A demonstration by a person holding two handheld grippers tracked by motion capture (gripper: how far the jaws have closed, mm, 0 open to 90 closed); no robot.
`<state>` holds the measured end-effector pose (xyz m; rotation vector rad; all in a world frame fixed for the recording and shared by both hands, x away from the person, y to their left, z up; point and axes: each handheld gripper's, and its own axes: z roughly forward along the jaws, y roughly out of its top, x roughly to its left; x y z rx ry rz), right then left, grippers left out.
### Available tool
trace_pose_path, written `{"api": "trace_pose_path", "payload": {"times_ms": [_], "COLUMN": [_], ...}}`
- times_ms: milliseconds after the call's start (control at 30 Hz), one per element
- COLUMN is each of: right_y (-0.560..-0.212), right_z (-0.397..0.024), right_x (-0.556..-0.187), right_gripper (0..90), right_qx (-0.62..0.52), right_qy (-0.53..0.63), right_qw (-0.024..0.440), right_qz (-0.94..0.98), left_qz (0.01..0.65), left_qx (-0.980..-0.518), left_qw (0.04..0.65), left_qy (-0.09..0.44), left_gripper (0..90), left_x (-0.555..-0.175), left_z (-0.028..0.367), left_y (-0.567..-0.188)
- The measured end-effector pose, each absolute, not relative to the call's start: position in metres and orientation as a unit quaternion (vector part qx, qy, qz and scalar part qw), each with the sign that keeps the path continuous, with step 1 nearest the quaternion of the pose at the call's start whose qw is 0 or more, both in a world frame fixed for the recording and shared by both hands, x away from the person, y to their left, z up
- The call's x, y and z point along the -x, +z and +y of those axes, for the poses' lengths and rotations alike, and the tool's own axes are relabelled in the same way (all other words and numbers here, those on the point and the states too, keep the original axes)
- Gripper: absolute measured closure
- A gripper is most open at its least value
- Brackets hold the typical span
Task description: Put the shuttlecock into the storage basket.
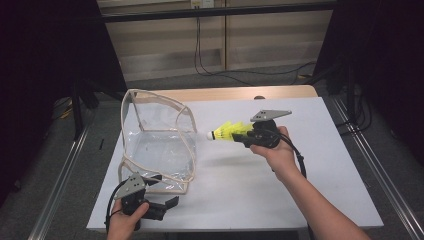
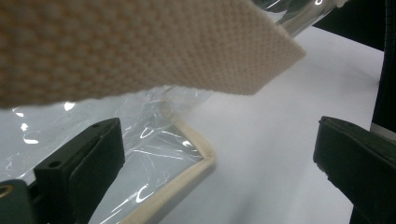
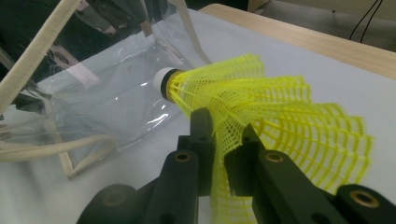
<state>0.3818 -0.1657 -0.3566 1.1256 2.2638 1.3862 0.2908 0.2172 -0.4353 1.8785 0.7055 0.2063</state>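
A yellow mesh shuttlecock with a white cork tip hangs above the white table, its tip toward the clear bag. My right gripper is shut on its skirt; in the right gripper view the black jaws pinch the yellow netting. The clear plastic bag with cream trim stands open at the table's left. My left gripper rests at the bag's near corner, open. Its wide jaws straddle the cream-edged corner without pressing it. A cream woven strap hangs close in front of that camera.
A white sheet covers the table, with a wooden strip along the far edge. Dark frames and metal rails flank both sides. Black cables lie on the floor beyond the table.
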Motion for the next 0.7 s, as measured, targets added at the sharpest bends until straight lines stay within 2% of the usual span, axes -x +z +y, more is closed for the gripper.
{"api": "trace_pose_path", "payload": {"times_ms": [700], "right_y": [-0.336], "right_z": [-0.156], "right_x": [-0.385], "right_gripper": [83.3], "right_qx": [-0.38], "right_qy": [0.492], "right_qw": [0.136], "right_qz": [0.771], "left_qz": [0.295], "left_qx": [-0.788], "left_qw": [0.533], "left_qy": [0.088], "left_gripper": [2.0], "left_x": [-0.291], "left_z": [0.217], "left_y": [-0.435]}}
